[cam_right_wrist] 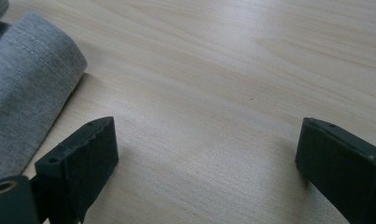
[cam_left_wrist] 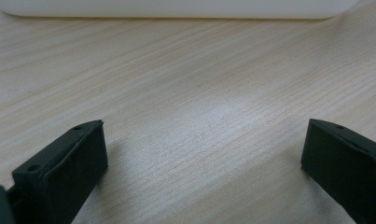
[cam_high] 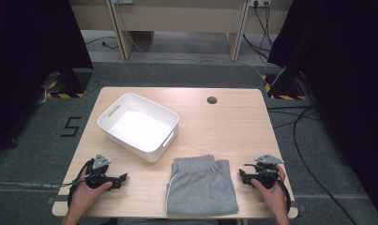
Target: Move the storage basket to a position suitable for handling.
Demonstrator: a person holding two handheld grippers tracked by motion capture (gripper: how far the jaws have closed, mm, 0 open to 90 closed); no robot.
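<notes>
1. A pair of folded grey shorts (cam_high: pixel 201 185) lay at the near edge of the wooden counter (cam_high: pixel 224 126), between the two hand-held grippers; a white bin (cam_high: pixel 139 125) stood empty just beyond, toward the left.
2. The left gripper (cam_high: pixel 122 178) rested low on the counter, well left of the shorts, its fingers (cam_left_wrist: pixel 64 168) spread wide and holding nothing; the right gripper (cam_high: pixel 241 174) sat just beside the garment's right edge, its fingers (cam_right_wrist: pixel 80 158) likewise wide apart and empty.
3. The work appeared to be at its start, nothing yet grasped; the likely job was moving the shorts into the bin.
4. The next move would call for both grippers to close in on the cloth from either side and pinch through all its folded layers, so that it lifts without unfolding.
5. The person's arms were cut off at the bottom of the high view; in the left gripper view, the bin showed as a pale strip along the top; the shorts' underside was hidden.
</notes>
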